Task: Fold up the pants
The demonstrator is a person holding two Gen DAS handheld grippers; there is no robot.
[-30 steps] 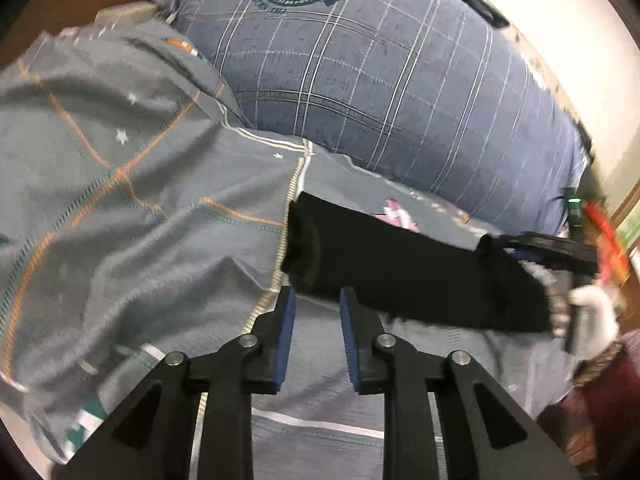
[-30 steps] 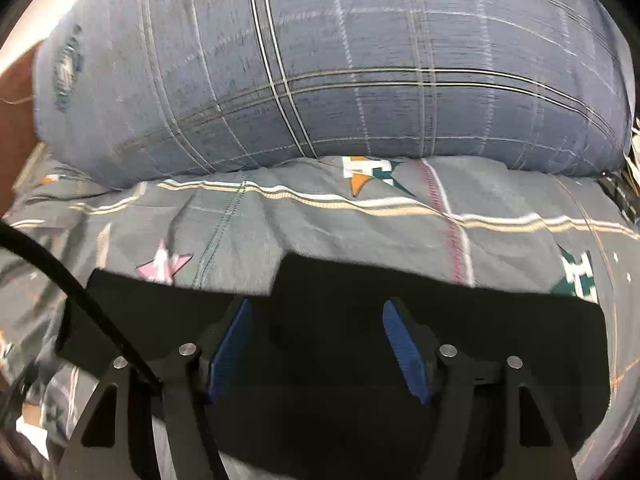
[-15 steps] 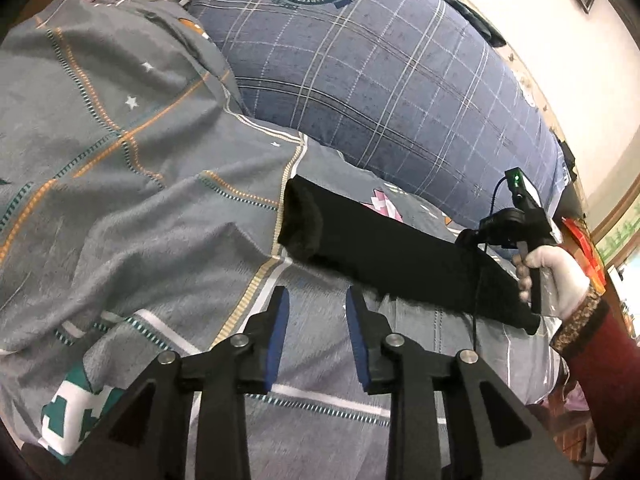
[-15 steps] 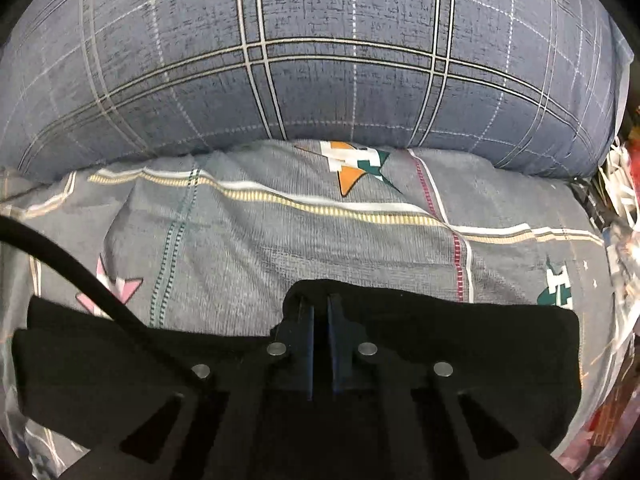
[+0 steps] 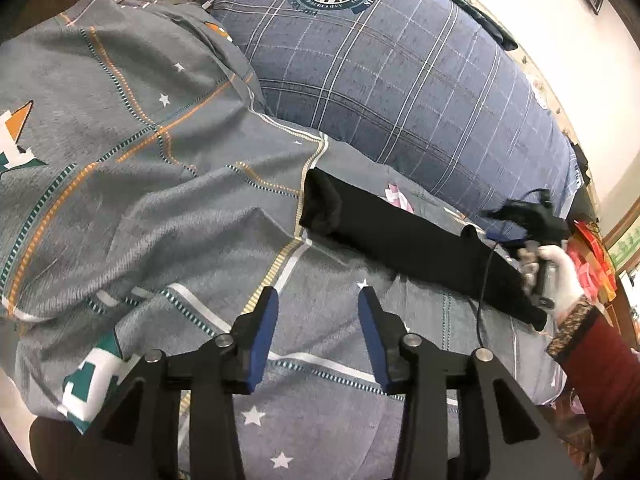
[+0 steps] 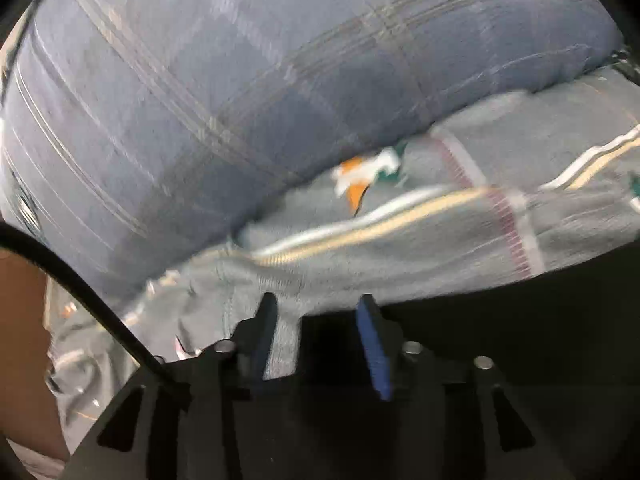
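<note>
The black pants (image 5: 404, 236) lie folded into a long narrow strip on the grey patterned bedsheet (image 5: 160, 184), running from the middle to the right. My left gripper (image 5: 318, 320) is open and empty, hovering over the sheet in front of the strip's left end. My right gripper (image 6: 316, 328) is open, tilted, just above the black pants (image 6: 500, 340), which fill the lower right of its blurred view. In the left wrist view the right gripper (image 5: 524, 220) shows over the strip's right end, held by a white-gloved hand (image 5: 560, 276).
A large blue plaid pillow (image 5: 400, 72) lies along the far side of the bed, also in the right wrist view (image 6: 240, 100). The bed's right edge with red clutter (image 5: 596, 256) is beyond the gloved hand. A black cable (image 6: 80, 280) crosses the right wrist view.
My left gripper has pulled back from the pants and opened wider. My right gripper shut on the pants half a second ago, then opened and swung left with a tilt.
</note>
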